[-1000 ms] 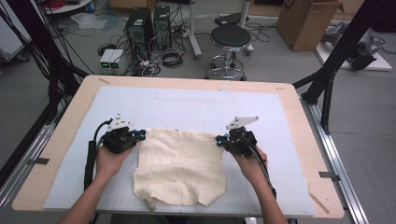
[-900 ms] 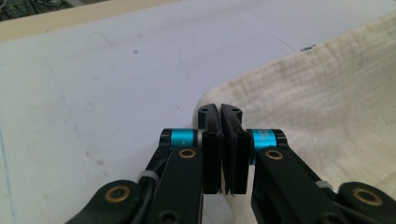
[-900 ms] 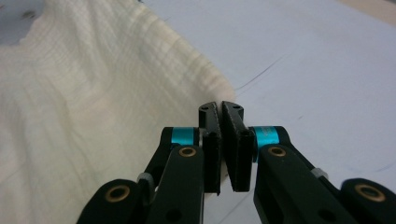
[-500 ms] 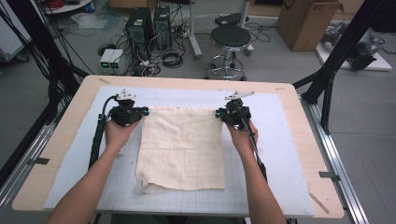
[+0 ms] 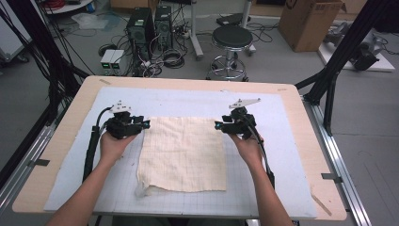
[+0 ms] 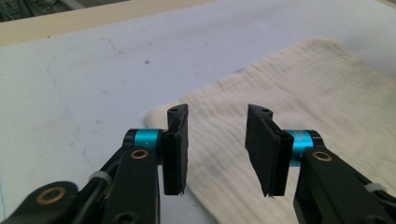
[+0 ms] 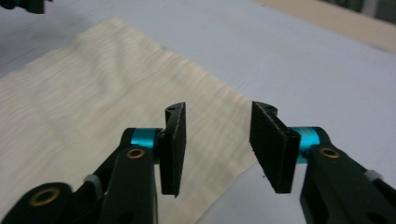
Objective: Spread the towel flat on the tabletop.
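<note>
A cream cloth (image 5: 183,153) with a faint grid pattern lies spread flat on the white mat (image 5: 291,155). My left gripper (image 5: 143,124) sits at the cloth's far left corner, jaws open with nothing between them. In the left gripper view that gripper (image 6: 215,142) hovers just over the rounded corner of the cloth (image 6: 299,98). My right gripper (image 5: 219,125) is at the far right corner, also open and empty. In the right gripper view the open gripper (image 7: 215,144) stands above the edge of the cloth (image 7: 93,102). The cloth's near left corner is slightly crumpled.
The mat covers a wooden table (image 5: 61,141). Beyond the far edge on the floor stand a black stool (image 5: 231,40), computer towers (image 5: 150,23), tangled cables and a cardboard box (image 5: 310,21). Black frame legs (image 5: 339,61) rise at the right, and metal rails run along both table sides.
Both grippers carried the cloth's far corners away from the person and spread it flat. They have since let go of the corners and now stand open beside them.
</note>
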A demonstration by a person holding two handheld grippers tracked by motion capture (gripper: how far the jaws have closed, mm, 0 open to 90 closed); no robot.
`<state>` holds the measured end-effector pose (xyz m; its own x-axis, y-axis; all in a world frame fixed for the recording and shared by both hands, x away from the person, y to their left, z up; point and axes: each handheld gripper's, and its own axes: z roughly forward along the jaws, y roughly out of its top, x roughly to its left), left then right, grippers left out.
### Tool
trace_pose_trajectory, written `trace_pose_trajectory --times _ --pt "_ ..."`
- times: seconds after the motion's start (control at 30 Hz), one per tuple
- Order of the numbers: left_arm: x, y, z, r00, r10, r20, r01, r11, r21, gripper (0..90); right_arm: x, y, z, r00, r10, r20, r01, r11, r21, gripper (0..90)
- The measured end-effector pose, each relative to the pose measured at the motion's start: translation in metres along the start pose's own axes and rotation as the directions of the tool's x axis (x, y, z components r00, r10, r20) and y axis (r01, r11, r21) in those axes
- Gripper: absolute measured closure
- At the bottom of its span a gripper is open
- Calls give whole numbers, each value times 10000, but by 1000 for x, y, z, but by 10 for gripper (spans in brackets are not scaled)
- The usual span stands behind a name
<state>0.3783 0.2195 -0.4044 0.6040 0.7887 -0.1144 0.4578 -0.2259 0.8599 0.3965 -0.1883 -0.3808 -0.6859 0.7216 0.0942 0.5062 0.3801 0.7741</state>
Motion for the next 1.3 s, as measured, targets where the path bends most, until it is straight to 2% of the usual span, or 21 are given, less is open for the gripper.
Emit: trace_pose_trajectory --times 0.07,0.17,0.2,0.27,0.33,0.5,0.6,0.7,0.83,0.87,0.93,1.07,1.1,1.13,1.23,1.3 --pt "-7 -7 -8 9996 39 295 -40 10000 17 596 7 -1 -7 9992 -99 -383 104 9999 110 517" --pt "-18 -18 -21 9979 216 606 -212 9997 -71 599 23 -9 -23 9966 -684 -450 657 9961 -595 518" --pt "-21 -22 -26 9974 266 677 -253 9995 -200 598 28 -12 -26 9960 -739 -506 712 9960 -536 516" --pt "-28 -27 -35 9955 523 789 -523 9986 -13 598 36 -18 -33 9942 -897 -593 858 9941 -663 511" --pt "-35 -36 -47 9921 637 1079 -611 9978 -267 607 47 -29 -42 9915 -1120 -668 1056 9901 -925 519" --pt "-47 -57 -66 9848 808 1534 -814 9967 -26 653 66 -54 -50 9844 -1523 -885 1457 9864 -760 541" --pt "-52 -66 -73 9805 826 1785 -864 9962 139 678 74 -67 -51 9809 -1556 -1166 1478 9863 -729 543" --pt "-59 -74 -77 9751 993 1981 -1085 9934 363 690 79 -76 -51 9773 -1585 -1403 1536 9871 -449 550" --pt "-66 -82 -78 9648 1143 2369 -1339 9886 684 689 84 -89 -48 9738 -1385 -1804 1392 9902 -87 558" --pt "-68 -84 -78 9641 1204 2367 -1409 9874 715 686 86 -92 -47 9720 -1455 -1843 1478 9890 -15 559" --pt "-71 -86 -76 9599 1614 2293 -1857 9786 886 666 89 -98 -44 9680 -1547 -1975 1615 9867 186 573" --pt "-75 -90 -70 9491 1807 2578 -2216 9651 1395 668 91 -108 -40 9636 -1542 -2184 1697 9840 541 614" --pt "-76 -91 -69 9435 1876 2731 -2348 9601 1519 668 92 -110 -40 9627 -1548 -2219 1728 9829 639 618" --pt "-76 -92 -68 9411 1888 2805 -2398 9575 1601 668 92 -112 -39 9610 -1572 -2276 1785 9810 765 618" --pt "-75 -93 -66 9356 1728 3080 -2341 9564 1746 657 92 -117 -37 9595 -1414 -2438 1684 9813 936 629" --pt "-75 -93 -66 9332 1815 3101 -2426 9549 1713 648 93 -119 -36 9609 -1457 -2356 1716 9807 933 637"
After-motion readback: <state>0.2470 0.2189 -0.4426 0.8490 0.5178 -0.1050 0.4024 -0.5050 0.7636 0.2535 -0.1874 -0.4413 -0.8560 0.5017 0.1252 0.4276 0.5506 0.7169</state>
